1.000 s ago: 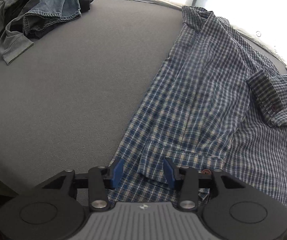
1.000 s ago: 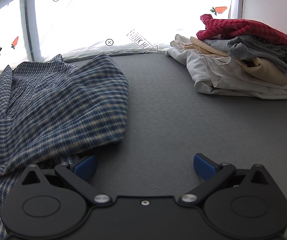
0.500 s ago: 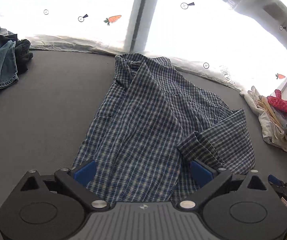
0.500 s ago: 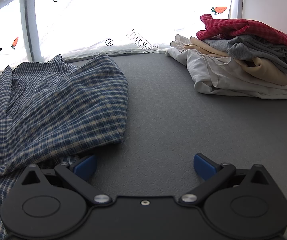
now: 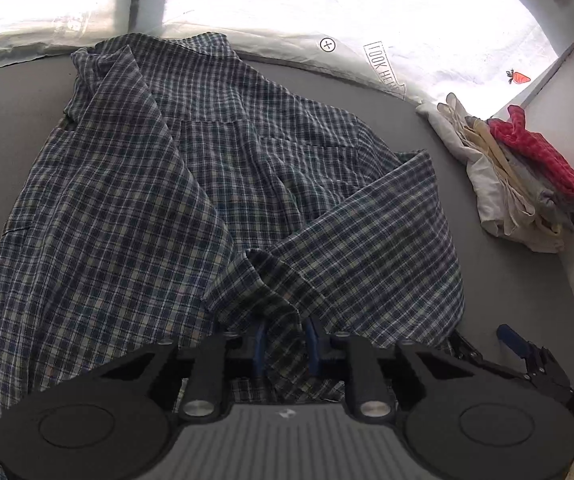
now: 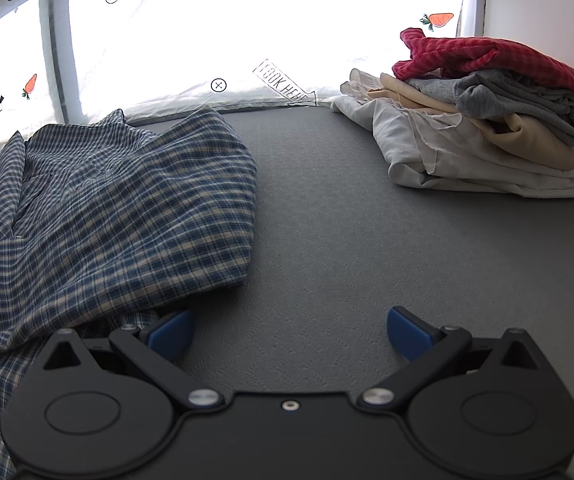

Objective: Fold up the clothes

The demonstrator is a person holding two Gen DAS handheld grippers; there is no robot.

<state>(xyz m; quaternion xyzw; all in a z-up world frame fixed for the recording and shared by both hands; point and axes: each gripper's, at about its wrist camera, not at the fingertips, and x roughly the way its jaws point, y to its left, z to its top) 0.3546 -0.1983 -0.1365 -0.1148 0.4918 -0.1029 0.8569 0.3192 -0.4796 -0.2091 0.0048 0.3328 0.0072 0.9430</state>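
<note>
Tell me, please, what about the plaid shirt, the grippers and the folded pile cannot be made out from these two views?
- Left wrist view: the plaid shirt's near hem is hidden behind the left gripper, whose jaws are closing on a cloth fold.
- Right wrist view: the shirt's left part is cut off by the frame edge.
- Left wrist view: the right gripper is partly hidden by the shirt.
- Both views: the folded pile's lower garments are covered by upper ones.

Blue-and-white plaid shirt (image 5: 135,216): rumpled, spread over grey surface, filling left and centre of left-wrist frame; collar toward upper left, one fold bunched at bottom centre.
</note>
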